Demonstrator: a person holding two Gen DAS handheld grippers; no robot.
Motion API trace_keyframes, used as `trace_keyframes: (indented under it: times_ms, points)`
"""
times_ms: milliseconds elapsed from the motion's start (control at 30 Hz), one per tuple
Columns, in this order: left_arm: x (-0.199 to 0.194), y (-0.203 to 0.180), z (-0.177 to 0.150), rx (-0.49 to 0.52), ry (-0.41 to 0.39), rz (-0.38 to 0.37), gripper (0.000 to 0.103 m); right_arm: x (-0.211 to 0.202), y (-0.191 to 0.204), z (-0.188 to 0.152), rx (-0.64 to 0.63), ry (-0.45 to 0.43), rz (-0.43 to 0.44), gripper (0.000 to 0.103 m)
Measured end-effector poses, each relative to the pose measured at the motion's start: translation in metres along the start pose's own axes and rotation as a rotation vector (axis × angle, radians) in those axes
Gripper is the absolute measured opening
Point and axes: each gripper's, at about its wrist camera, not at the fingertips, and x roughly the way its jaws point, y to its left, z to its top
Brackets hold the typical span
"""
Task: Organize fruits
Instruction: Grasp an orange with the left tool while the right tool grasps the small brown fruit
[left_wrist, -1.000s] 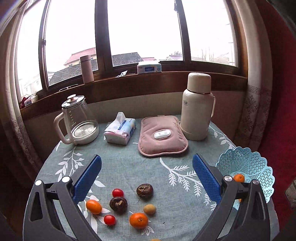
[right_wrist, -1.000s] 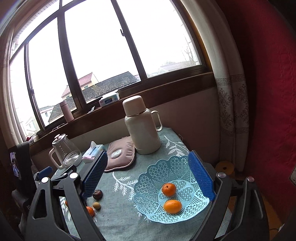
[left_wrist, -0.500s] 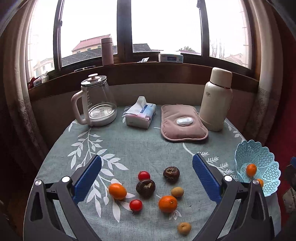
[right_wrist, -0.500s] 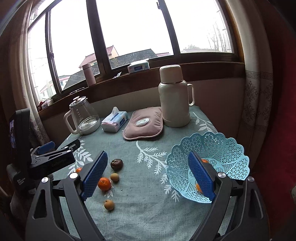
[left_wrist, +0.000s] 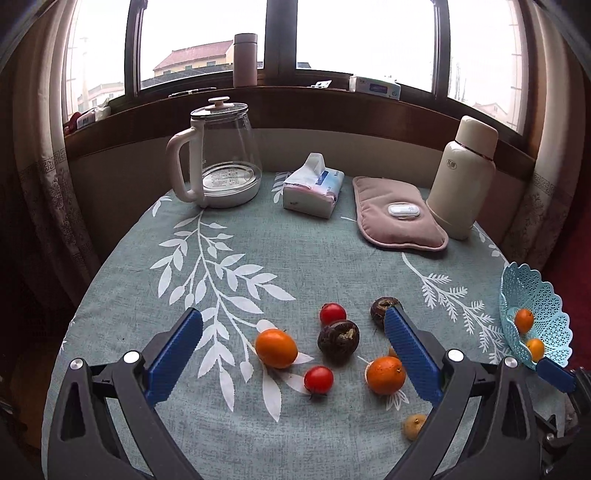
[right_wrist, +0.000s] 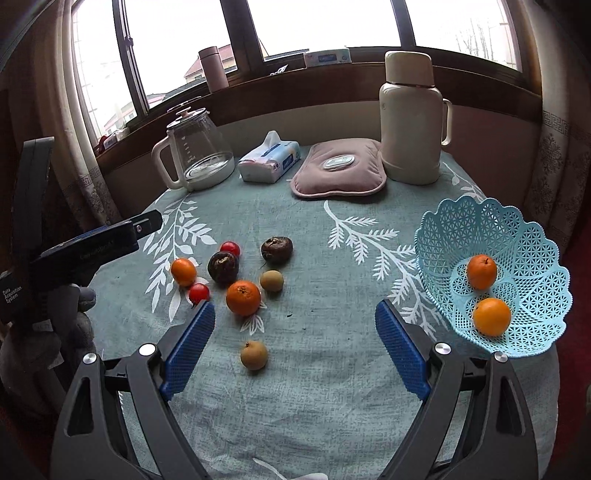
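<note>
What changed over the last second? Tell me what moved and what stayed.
Both claws came down toward the loose fruit, and both views swung left, away from the blue basket. The right claw now hangs open over the small brown fruit; the left claw is open over the cluster. Nothing was grasped or released. The fruits, two oranges in the basket, and kettle stayed put.

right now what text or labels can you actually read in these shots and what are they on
"Data Acquisition System": white print on the black body of the left gripper, at the left edge of the right wrist view.
Grey print along that gripper's arm: too blurred to read.
Logo on the cream thermos: too small to read.
Tissue pack and the box on the sill: print unreadable.
Kettle scale marks: unreadable.
</note>
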Motion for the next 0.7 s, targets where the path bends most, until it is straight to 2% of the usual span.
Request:
trace_keyframes:
  times_ms: [333, 467, 600, 700]
  points:
    - [0.049, 0.019, -0.018, -0.027, 0.105, 0.014, 0.098, 0.019, 0.012, -0.013, -0.052, 0.064, 0.01, 0.09]
    - [0.068, 0.026, -0.025, -0.053, 0.153, 0.0, 0.082, 0.022, 0.012, -0.014, -0.056, 0.076, 0.009, 0.09]
    - [0.08, 0.031, -0.03, -0.089, 0.181, -0.033, 0.078, 0.025, 0.012, -0.016, -0.059, 0.087, 0.011, 0.09]
    - [0.085, 0.03, -0.033, -0.103, 0.195, -0.065, 0.071, 0.028, 0.013, -0.018, -0.062, 0.094, 0.013, 0.09]
